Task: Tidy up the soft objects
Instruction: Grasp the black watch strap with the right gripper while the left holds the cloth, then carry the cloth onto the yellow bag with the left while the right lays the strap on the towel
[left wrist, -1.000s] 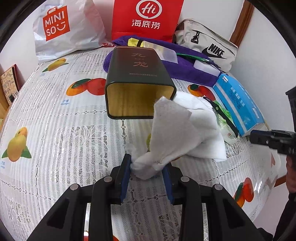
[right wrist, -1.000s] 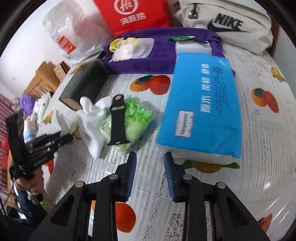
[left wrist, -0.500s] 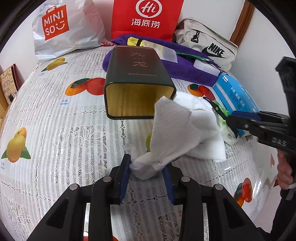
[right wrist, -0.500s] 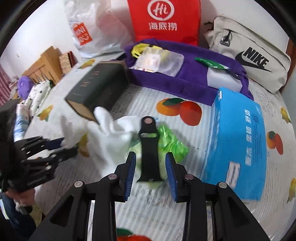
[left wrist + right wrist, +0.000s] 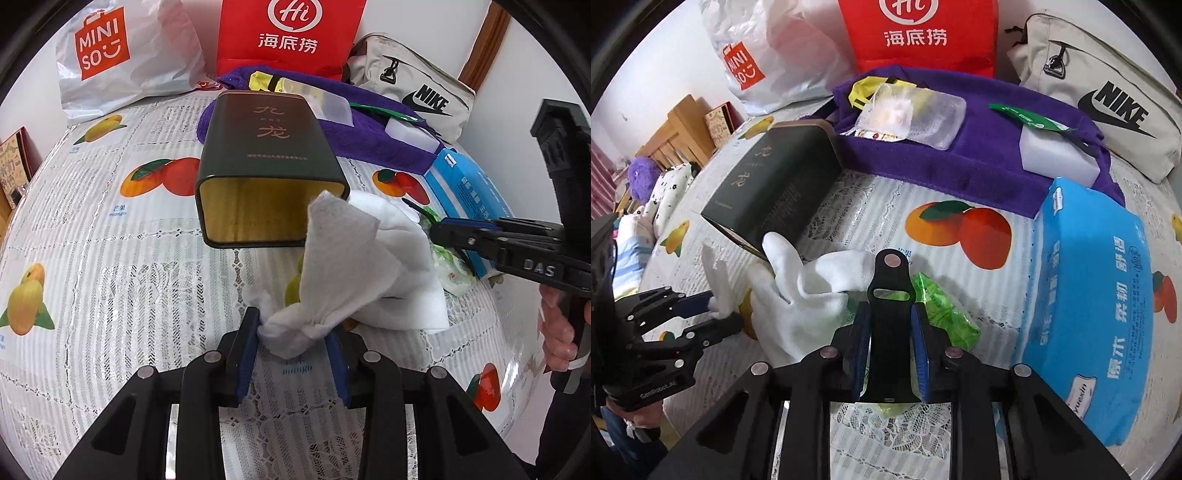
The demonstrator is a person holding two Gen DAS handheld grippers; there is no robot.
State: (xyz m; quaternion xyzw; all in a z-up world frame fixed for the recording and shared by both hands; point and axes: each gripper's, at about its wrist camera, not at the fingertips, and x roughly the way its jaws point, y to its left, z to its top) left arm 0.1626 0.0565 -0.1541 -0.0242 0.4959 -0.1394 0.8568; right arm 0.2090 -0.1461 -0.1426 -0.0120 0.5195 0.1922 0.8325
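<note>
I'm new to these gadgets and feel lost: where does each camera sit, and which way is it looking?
Left wrist: rides the left gripper, facing the open dark green tin box; its fingers pinch a white cloth; the right gripper enters.
Right wrist: rides the right gripper, facing the purple towel; its fingers flank a black strap.
Shared: tin, cloth, blue tissue pack.
</note>
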